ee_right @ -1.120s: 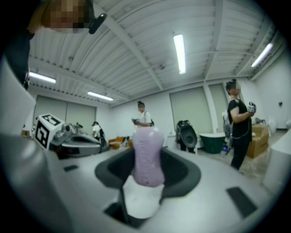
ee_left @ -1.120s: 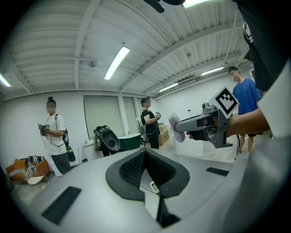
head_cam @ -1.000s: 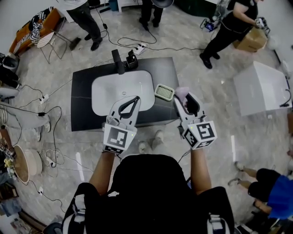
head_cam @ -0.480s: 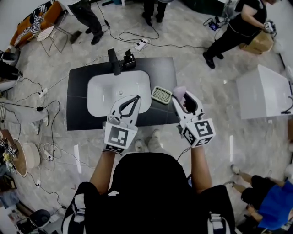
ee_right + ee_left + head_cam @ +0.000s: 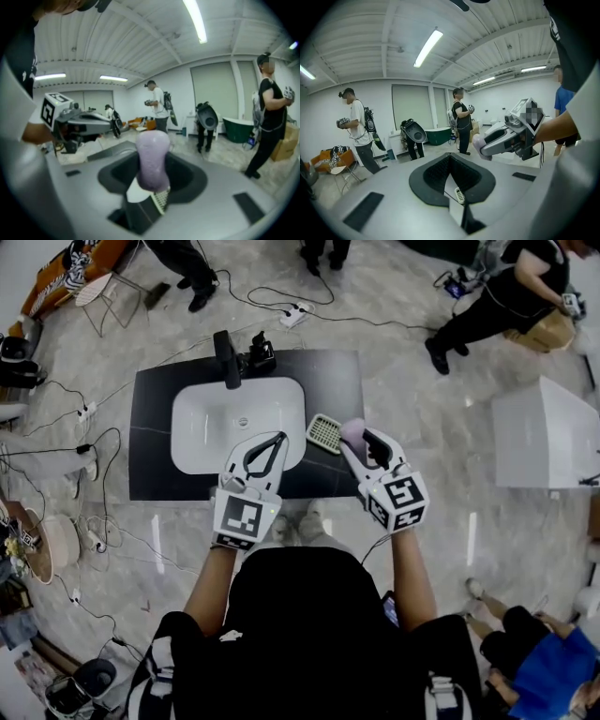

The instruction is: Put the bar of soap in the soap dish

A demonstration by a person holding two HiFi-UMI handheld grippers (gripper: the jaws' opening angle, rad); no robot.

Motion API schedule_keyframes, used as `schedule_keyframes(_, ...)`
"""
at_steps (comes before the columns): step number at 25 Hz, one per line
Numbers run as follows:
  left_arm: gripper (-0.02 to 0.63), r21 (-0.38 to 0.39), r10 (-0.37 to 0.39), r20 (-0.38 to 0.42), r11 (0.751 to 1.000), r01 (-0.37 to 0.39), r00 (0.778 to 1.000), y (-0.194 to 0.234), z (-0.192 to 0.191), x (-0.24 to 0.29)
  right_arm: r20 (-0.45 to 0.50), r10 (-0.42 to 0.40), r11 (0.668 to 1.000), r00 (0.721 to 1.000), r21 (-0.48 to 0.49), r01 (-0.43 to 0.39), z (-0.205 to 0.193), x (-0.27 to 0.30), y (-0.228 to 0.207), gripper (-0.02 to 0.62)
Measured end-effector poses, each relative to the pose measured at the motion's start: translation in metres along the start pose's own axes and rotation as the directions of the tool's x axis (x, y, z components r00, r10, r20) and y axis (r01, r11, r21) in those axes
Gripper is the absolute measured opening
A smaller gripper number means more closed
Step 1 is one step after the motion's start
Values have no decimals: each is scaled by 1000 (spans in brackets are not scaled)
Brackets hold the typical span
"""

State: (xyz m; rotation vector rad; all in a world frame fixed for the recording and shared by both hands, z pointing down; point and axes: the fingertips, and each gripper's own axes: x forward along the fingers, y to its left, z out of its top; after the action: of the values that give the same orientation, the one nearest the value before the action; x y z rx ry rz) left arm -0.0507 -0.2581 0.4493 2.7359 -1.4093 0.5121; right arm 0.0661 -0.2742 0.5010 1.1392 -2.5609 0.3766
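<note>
In the head view, a pale green slotted soap dish (image 5: 324, 432) sits on the black counter (image 5: 150, 427), just right of the white sink (image 5: 234, 423). My right gripper (image 5: 357, 441) is shut on a lilac bar of soap (image 5: 352, 431), which hovers by the dish's right edge. The right gripper view shows the soap (image 5: 152, 157) standing upright between the jaws, with the dish (image 5: 162, 199) below it. My left gripper (image 5: 277, 441) hangs over the sink's front right part, shut and holding nothing. The left gripper view shows the soap (image 5: 479, 140) to its right.
A black faucet (image 5: 224, 356) stands behind the sink. Cables and a power strip (image 5: 297, 312) lie on the marble floor. A white box (image 5: 547, 432) stands at the right. Several people stand around the room; a chair (image 5: 98, 298) is at the far left.
My right gripper has carried the soap slightly left, closer to the dish. The left gripper has hardly moved. The head camera has shifted, so the counter sits a little further left.
</note>
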Motion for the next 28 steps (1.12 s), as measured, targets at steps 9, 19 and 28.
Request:
schedule_keyframes(9,25,-27,26,-47,999,-27,999,7,-16,13,-249,118,984,961,-100,-146,-57,43,-4,204)
schedule_keyframes(19,25,-66,85,-111,994,-92,990,24,-42,13,-542,167,962,824,-95,-257,-153,93,-19,204)
schedule_keyframes(28,25,-90,99,-158,989,-114,982,30,-65,11,-667,123,941,735,-156,-299,-202,127,-36,204)
